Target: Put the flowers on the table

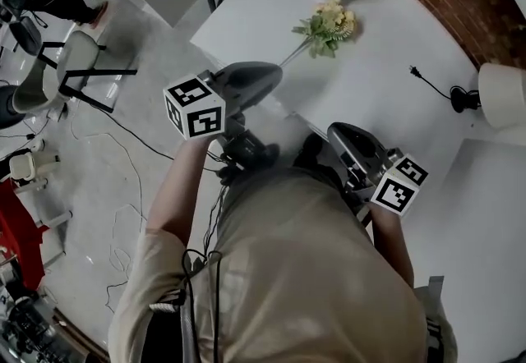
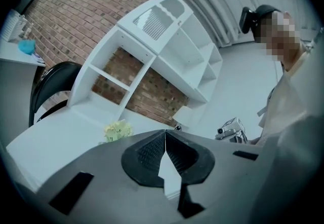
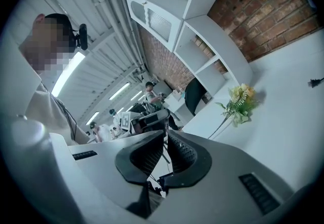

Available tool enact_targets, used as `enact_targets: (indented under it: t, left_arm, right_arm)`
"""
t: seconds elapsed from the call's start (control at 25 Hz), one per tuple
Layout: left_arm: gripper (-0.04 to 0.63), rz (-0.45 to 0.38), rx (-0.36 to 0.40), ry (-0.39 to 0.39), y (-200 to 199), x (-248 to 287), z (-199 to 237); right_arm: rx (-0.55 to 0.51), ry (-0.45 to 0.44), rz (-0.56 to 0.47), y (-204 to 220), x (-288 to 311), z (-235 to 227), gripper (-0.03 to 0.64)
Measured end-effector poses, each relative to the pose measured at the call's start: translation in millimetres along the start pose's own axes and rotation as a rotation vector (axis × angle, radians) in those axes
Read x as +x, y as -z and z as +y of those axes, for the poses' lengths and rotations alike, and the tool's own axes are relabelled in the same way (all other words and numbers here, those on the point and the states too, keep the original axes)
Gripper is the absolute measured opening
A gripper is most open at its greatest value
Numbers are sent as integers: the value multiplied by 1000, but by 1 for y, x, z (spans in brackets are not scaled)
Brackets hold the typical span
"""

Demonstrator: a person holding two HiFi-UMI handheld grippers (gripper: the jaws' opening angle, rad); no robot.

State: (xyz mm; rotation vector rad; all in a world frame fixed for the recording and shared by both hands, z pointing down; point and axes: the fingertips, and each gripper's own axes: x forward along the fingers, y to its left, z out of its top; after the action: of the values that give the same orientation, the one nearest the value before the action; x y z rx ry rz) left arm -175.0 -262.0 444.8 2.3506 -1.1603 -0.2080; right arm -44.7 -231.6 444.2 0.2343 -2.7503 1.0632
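Two claws shut tight, left claw [image 2: 165, 133] and right claw [image 3: 164, 133], holding nothing. Both near the flowers [image 1: 329, 25] but not touching. Flowers flat on the white counter [image 1: 394, 115].

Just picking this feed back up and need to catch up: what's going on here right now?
A person holds a gripper in each hand at a white table. The flowers lie on the tabletop, stem pointing back toward the person, and neither gripper holds them. The left gripper is shut on nothing, near the stem's end in the head view. The right gripper also looks shut and empty, close to the person's body. The flowers look placed.
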Motion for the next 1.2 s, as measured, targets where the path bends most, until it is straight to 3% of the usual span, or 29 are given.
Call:
enact_targets:
  t: [0.72, 1.0, 1.2]
  left_arm:
    - [12, 47, 64, 61, 10, -19, -23]
    - [12, 80, 168, 71, 12, -27, -31]
    - [12, 109, 192, 94, 22, -28, -34]
  right_arm:
    - [-103, 12, 10, 9, 17, 28, 35]
    - [-99, 51, -13, 17, 15, 39, 35]
    - [-85, 76, -13, 27, 13, 44, 35]
